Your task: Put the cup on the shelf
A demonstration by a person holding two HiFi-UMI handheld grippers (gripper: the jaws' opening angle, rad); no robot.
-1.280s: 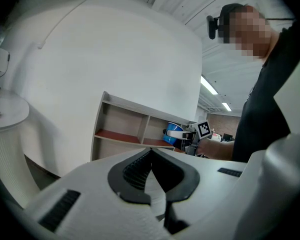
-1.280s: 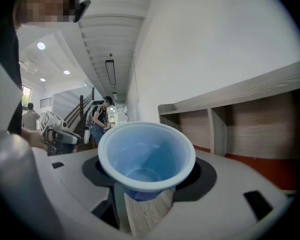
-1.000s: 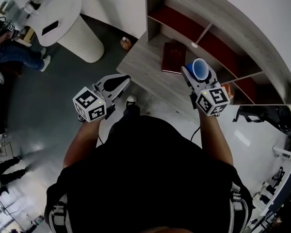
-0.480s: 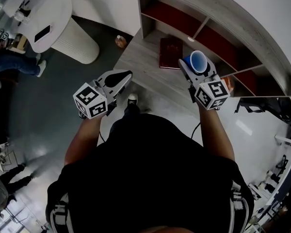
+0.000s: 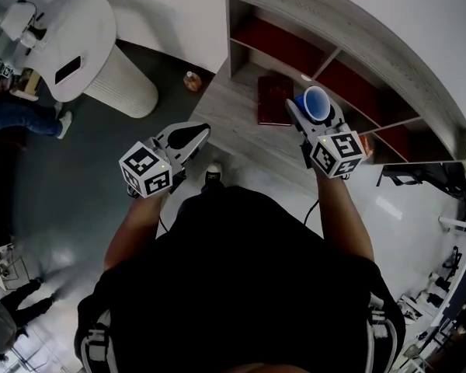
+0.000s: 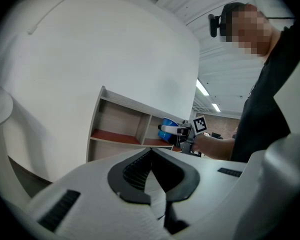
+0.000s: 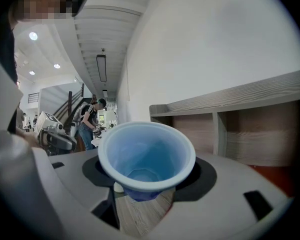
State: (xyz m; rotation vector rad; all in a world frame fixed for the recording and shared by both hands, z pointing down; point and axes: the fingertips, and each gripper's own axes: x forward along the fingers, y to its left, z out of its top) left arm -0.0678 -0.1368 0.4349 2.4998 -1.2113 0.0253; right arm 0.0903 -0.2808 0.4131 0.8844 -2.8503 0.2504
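My right gripper [image 5: 313, 113] is shut on a blue cup [image 5: 318, 106] with a pale rim, held upright above the grey wooden desk [image 5: 233, 107], just in front of the shelf [image 5: 349, 53]. The right gripper view looks straight into the empty cup [image 7: 146, 159], with the shelf [image 7: 230, 119] and its compartments behind it to the right. My left gripper [image 5: 188, 137] hangs over the desk's near left edge, shut with nothing in it. From the left gripper view its jaws meet at the tips [image 6: 151, 165], and the cup [image 6: 167, 129] shows far off before the shelf [image 6: 121, 129].
A dark red book [image 5: 273, 99] lies on the desk left of the cup. The shelf's compartments have red floors [image 5: 279, 47]. A white round ribbed pedestal [image 5: 101, 45] stands on the floor at the left, and a small bottle [image 5: 190, 80] stands by the desk's corner.
Both grippers have shifted only slightly in the head view; the right one, with the cup, sits a little nearer the shelf. Both grips are unchanged.
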